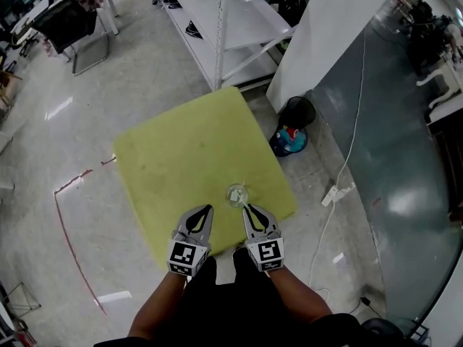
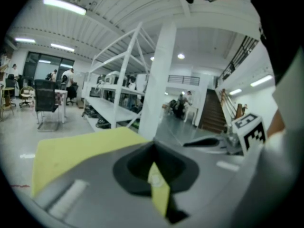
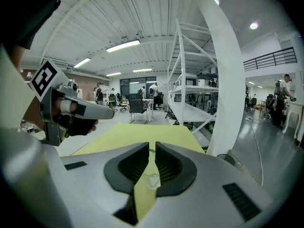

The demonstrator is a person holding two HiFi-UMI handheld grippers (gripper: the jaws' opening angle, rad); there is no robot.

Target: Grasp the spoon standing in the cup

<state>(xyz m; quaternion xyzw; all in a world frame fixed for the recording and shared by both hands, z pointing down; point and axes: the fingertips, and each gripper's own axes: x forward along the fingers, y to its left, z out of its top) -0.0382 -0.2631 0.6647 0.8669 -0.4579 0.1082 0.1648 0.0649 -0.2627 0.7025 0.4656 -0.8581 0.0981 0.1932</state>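
Observation:
A clear glass cup (image 1: 236, 194) stands on the yellow table (image 1: 181, 157) near its front edge; I cannot make out the spoon in it from the head view. My left gripper (image 1: 208, 208) sits just left of the cup with its jaws shut and empty. Just right of the cup is my right gripper (image 1: 247, 207), also shut and empty. Neither touches the cup. In the right gripper view the cup (image 3: 150, 179) shows low in the slit between the pads, below the right gripper (image 3: 152, 145). In its own view, the left gripper (image 2: 153, 146) shows only yellow tabletop.
White shelving (image 1: 224, 20) and a white column stand beyond the table's far edge. A dark bag with a blue item (image 1: 291, 137) lies on the floor at right, near a power strip with its cable (image 1: 334, 192). A chair (image 1: 69, 20) stands far left.

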